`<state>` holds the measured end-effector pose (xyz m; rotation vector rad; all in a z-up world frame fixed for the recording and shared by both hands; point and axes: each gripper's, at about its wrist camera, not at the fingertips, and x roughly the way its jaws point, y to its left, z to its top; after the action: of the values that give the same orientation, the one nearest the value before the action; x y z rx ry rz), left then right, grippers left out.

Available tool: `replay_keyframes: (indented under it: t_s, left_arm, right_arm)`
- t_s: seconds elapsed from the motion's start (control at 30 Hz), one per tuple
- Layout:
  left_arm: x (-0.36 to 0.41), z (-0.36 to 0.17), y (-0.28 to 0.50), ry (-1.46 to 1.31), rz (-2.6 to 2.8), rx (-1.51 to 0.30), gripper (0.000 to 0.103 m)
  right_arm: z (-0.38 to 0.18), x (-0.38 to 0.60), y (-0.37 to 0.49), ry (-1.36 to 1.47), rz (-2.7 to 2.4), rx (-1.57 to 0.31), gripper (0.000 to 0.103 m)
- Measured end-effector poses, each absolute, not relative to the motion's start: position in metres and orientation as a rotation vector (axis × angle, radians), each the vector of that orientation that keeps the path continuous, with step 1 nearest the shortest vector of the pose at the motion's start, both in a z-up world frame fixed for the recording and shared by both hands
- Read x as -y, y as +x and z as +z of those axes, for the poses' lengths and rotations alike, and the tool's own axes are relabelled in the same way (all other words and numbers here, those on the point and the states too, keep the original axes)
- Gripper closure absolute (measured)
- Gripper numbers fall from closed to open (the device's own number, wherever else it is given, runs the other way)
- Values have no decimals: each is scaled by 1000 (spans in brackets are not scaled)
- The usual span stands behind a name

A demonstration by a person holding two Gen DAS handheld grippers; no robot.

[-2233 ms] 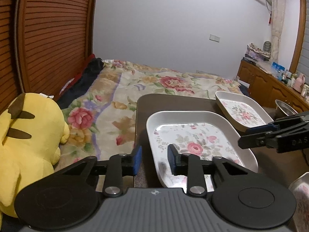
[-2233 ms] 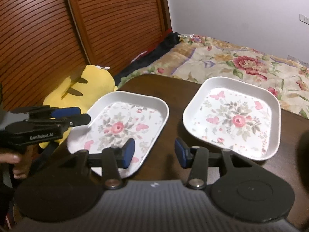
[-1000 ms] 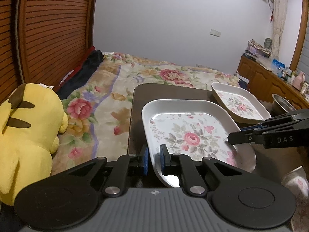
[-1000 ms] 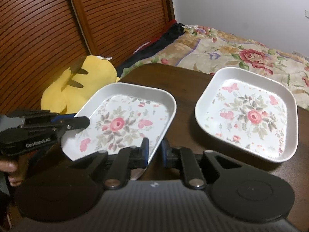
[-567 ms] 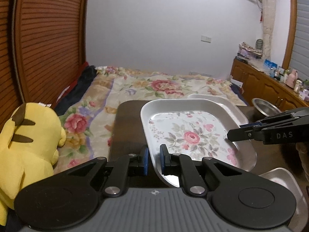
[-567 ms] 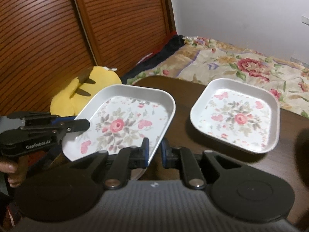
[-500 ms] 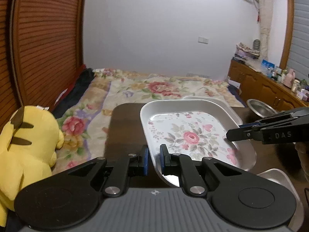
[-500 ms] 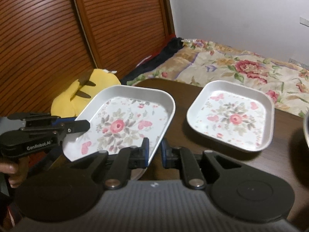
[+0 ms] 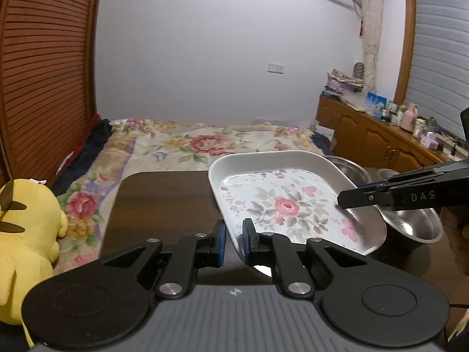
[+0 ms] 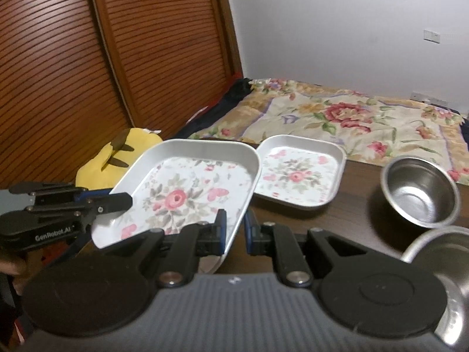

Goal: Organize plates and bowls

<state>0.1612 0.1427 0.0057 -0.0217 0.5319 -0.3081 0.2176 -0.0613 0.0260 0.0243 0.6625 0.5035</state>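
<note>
Both grippers, left and right, clamp the floral plate; only the right view shows the second plate.

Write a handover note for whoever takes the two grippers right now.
Left gripper: shut on one rim of the large floral tray.
Right gripper: shut on the opposite rim of that tray; the tray is in the air, partly over the smaller floral tray.
The smaller tray and two steel bowls sit on the dark table.
Done: large tray picked up.
Left: set it down, probably onto the smaller tray, then sort the bowls.
</note>
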Motion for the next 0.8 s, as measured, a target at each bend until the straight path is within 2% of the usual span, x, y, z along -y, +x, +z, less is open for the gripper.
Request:
replay_keyframes:
  t_s: [0.43,0.8]
  left_arm:
    - [-122,17,138,0,-344,-518,89]
    - [-120,3,112,1,-342,-547,89]
  right_arm:
    - [36,93,186,26,484,-638,89]
    - [28,103,162,45,505,-636,88]
